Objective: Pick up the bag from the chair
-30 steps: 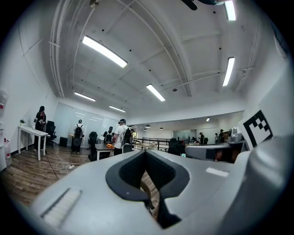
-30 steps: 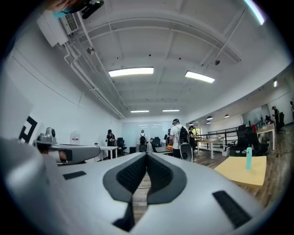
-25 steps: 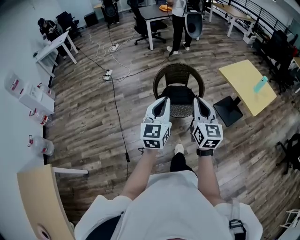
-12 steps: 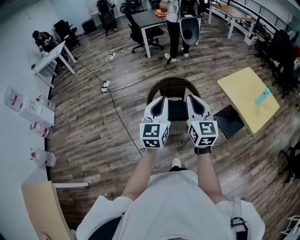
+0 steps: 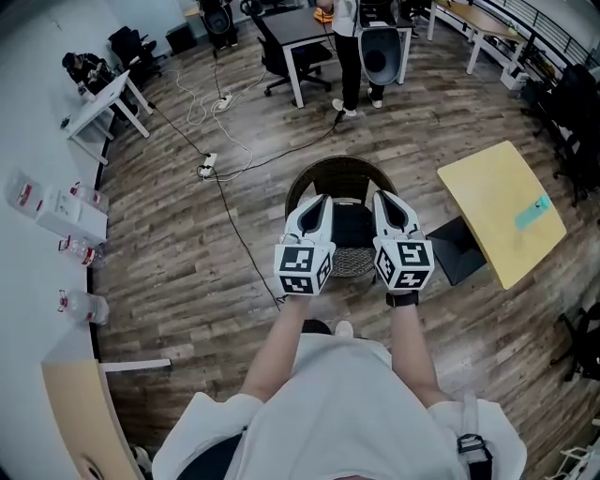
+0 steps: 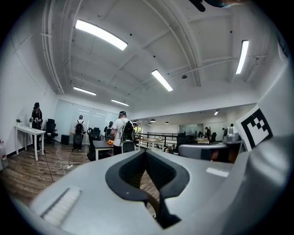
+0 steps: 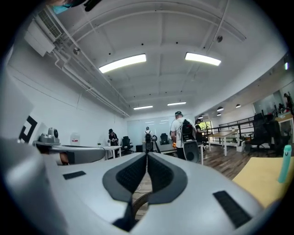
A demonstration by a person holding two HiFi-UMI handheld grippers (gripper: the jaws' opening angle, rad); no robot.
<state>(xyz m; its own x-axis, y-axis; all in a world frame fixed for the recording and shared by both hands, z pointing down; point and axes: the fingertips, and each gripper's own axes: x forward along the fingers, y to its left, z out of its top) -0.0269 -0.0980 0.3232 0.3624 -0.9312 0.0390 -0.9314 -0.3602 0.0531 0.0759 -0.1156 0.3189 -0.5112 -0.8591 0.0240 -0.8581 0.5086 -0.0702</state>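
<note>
A round brown wicker chair [image 5: 317,183] stands on the wood floor straight ahead of me. A black bag [image 5: 354,225] lies on its seat. My left gripper [image 5: 323,199] is held level over the chair's left side, jaws shut and empty. My right gripper [image 5: 382,198] hovers over the chair's right side, also shut and empty. The bag shows between the two grippers, below them. In the left gripper view the shut jaws [image 6: 146,153] point across the room. The right gripper view shows its shut jaws [image 7: 147,158] with a piece of the chair rim [image 7: 138,202] below.
A yellow table [image 5: 502,211] with a teal object [image 5: 532,214] stands to the right, its black base [image 5: 457,246] next to the chair. Cables [image 5: 234,225] trail over the floor at left. A person [image 5: 349,56] stands by a dark desk [image 5: 295,28] beyond the chair.
I have stepped toward the chair. It has slid nearer in the head view, so both shut grippers now flank the bag over the seat instead of short of it.
</note>
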